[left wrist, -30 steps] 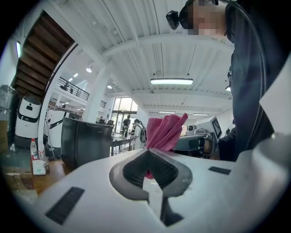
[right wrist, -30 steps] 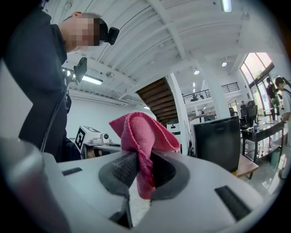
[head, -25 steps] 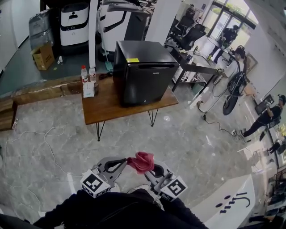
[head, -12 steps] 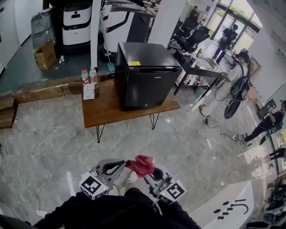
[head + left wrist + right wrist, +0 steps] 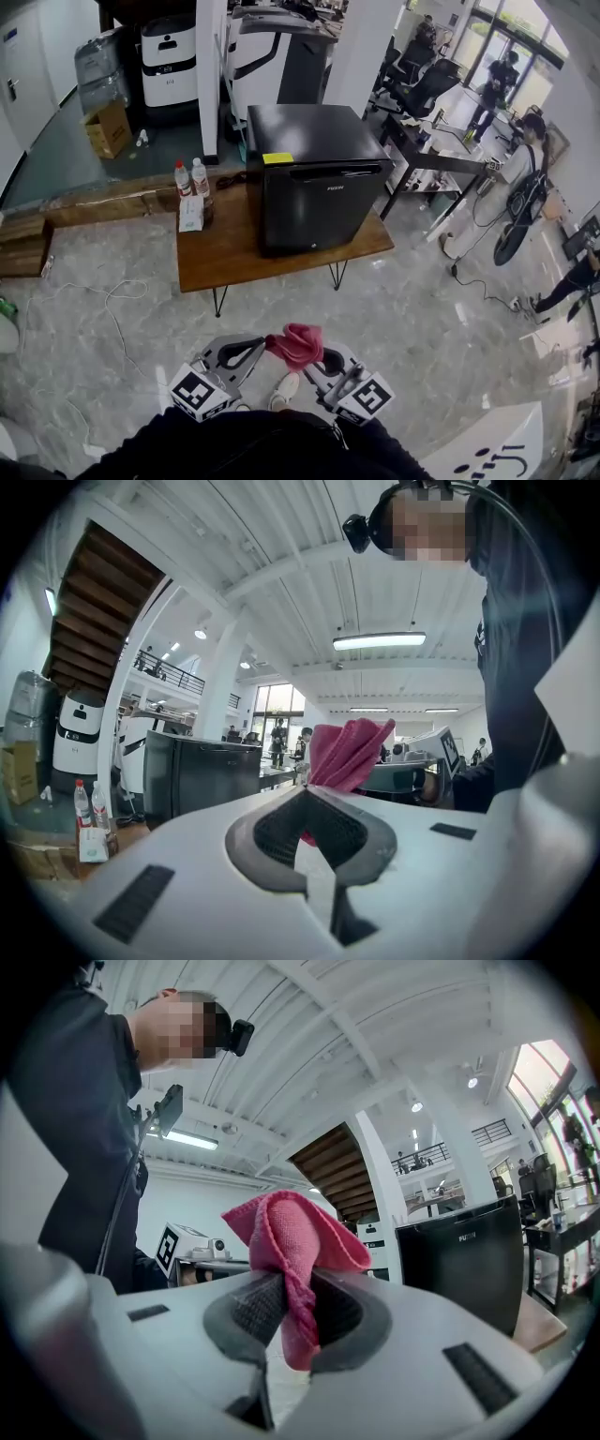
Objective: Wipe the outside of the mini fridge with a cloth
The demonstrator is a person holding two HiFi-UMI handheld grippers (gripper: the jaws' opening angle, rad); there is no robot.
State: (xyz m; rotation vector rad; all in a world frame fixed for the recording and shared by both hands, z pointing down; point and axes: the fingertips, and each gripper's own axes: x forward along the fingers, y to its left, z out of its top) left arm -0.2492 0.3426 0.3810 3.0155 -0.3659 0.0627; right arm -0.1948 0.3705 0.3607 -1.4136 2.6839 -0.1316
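The black mini fridge stands shut on a low wooden table, well ahead of me across the floor; it also shows in the left gripper view as the fridge and in the right gripper view as the fridge. Close to my body both grippers hold a bunched pink cloth between them. My left gripper pinches the cloth's left edge at its jaw tips. My right gripper is shut on the cloth, and a fold hangs down between its jaws.
Two water bottles and a white pack sit on the table's left end. A white cable lies looped on the marble floor at left. Desks, chairs and people are at the right; white machines stand behind the table.
The table and fridge have drifted slightly lower and to the right in the head view. Both grippers keep the same hold on the cloth.
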